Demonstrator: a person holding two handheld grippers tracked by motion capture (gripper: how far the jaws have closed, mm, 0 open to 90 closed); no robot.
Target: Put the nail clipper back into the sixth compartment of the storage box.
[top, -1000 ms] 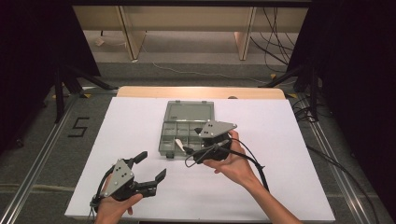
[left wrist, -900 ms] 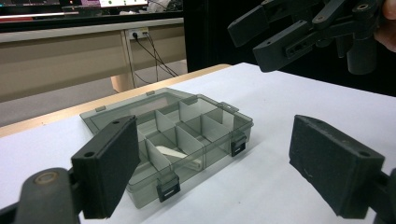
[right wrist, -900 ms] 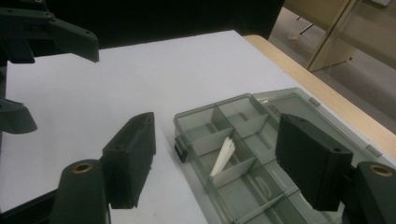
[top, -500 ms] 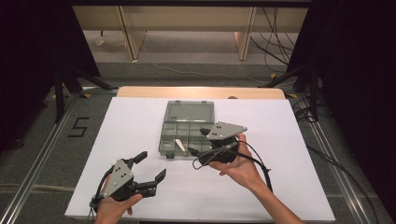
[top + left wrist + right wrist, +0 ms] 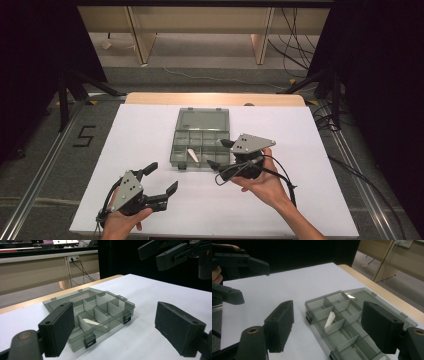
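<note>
High view: from above, looking forward and down over whole table (image 5: pixel 150 125). Both gripper views: low, close, facing compartment box (image 5: pixel 100 312) from opposite sides. Box shared by all.

— What sort of place are we looking at?

— A lab, set up as a recording bay. Black curtains (image 5: pixel 40 60) are hanging on both sides, and a table (image 5: pixel 150 125) under a white sheet is standing on a grey floor (image 5: pixel 45 165).

— Anything else pointing that way?

— Metal rails (image 5: pixel 37 185) are running beside it, a "5" (image 5: pixel 84 136) is marking the floor, and cables (image 5: pixel 295 30) are trailing past a wall socket (image 5: pixel 72 258).
</note>
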